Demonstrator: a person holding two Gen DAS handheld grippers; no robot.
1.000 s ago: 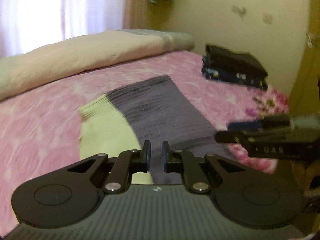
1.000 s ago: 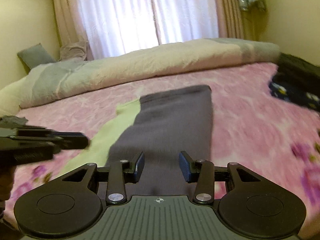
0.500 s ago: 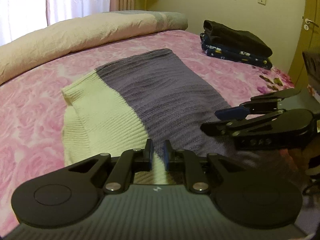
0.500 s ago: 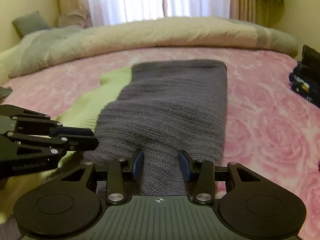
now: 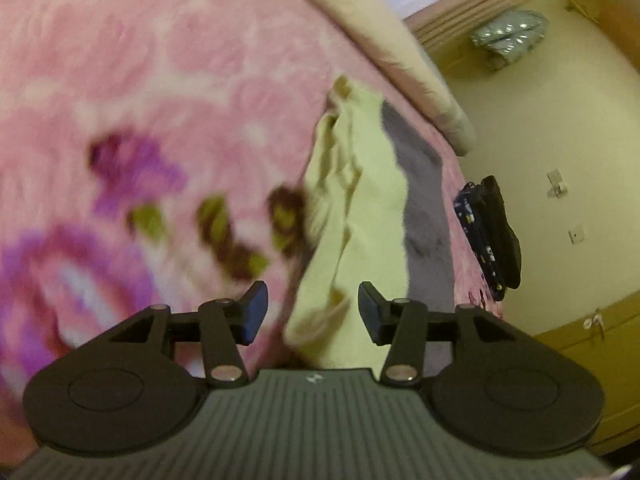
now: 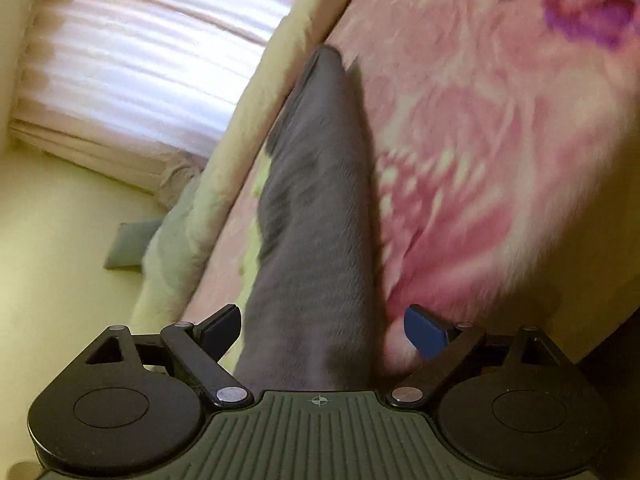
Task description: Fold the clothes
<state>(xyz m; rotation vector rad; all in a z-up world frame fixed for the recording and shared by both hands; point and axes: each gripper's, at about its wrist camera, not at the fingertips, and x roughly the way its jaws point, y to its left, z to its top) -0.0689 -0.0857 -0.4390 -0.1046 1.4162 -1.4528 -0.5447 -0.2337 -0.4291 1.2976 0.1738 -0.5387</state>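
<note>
**A:** Sweater [image 5: 372, 216] lies stretched on the pink bed [image 5: 168, 80]. Grab now?

**B:** Both grippers, left [image 5: 313, 312] and right [image 6: 322, 330], have jaws wide apart, holding nothing. Straddle the near hem first, pinch evenly.

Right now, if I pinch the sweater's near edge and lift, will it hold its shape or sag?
Probably sag: the sweater is soft knit, already creased along its pale part. It likely drapes from each open gripper, left and right. The fuzzy blanket may drag on it.
</note>
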